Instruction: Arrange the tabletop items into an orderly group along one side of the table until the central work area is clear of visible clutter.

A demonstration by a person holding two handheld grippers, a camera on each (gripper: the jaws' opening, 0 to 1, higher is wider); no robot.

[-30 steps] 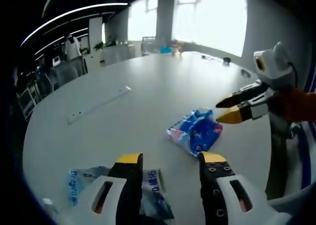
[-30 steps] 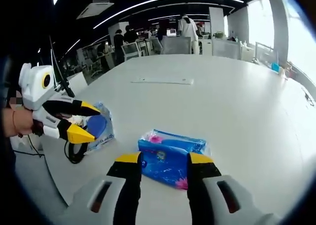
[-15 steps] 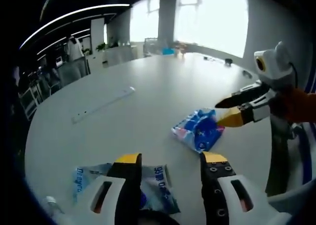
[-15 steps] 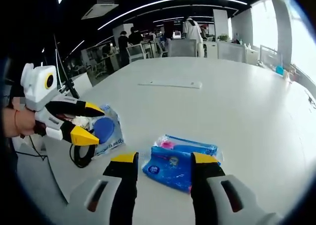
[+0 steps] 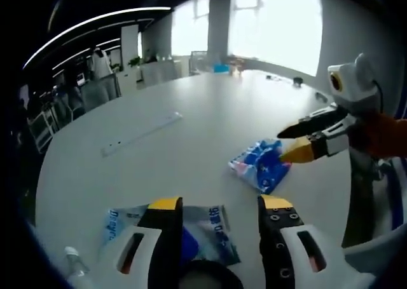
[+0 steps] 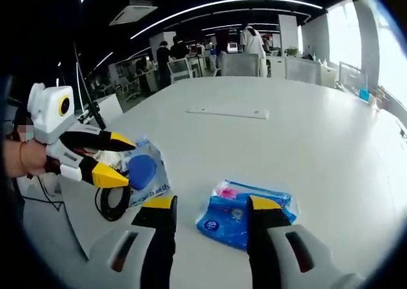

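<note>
An open-plan office (desks (image 6: pixel 191 67), chairs (image 6: pixel 238 60), ceiling strip lights (image 6: pixel 210 3))

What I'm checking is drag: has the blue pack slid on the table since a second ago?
No. The blue pack keeps its spacing from the ruler; the whole view shifted, so the camera moved.

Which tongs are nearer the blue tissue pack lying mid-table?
Right. The right tongs sit open right at the tissue pack, one tip overlapping it. The left tongs are off to its side, open over the wipes packet near the table edge.
</note>
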